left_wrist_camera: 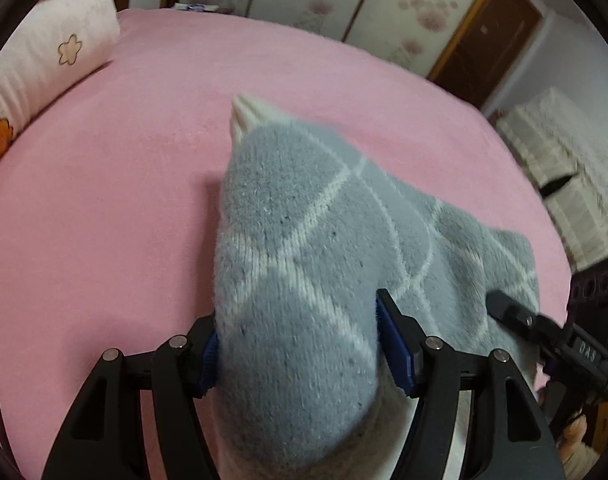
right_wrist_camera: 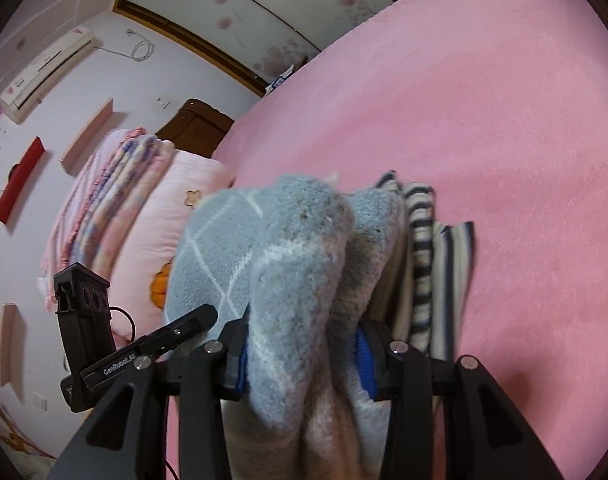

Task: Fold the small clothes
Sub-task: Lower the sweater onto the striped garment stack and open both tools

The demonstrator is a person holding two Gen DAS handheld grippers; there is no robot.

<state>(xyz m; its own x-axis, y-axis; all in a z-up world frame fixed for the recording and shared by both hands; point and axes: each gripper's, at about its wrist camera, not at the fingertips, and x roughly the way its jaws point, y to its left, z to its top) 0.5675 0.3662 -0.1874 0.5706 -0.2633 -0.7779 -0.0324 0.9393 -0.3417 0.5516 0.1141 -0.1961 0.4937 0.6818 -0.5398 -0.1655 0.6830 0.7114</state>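
Observation:
A fuzzy grey-blue sock (left_wrist_camera: 304, 216) with white diamond lines and a white end (left_wrist_camera: 245, 114) hangs over the pink bed (left_wrist_camera: 103, 200). My left gripper (left_wrist_camera: 299, 320) is shut on it, with both blue pads pressing its sides. The sock's other end lies in my right gripper (right_wrist_camera: 304, 328), which is shut on the bunched grey fabric (right_wrist_camera: 299, 240). In the left wrist view the right gripper (left_wrist_camera: 508, 312) touches the sock at the right edge. In the right wrist view a finger of the left gripper (right_wrist_camera: 191, 322) shows at the left. A striped black-and-white sock (right_wrist_camera: 424, 248) sits just behind the grey one.
A pale pink pillow (left_wrist_camera: 55, 48) with a flower print lies at the head of the bed, with a folded quilt (right_wrist_camera: 115, 184) on it. A wooden headboard (right_wrist_camera: 199, 120) stands behind. Pink sheet (right_wrist_camera: 504, 120) spreads out to the right. A white covered object (left_wrist_camera: 564, 168) stands beside the bed.

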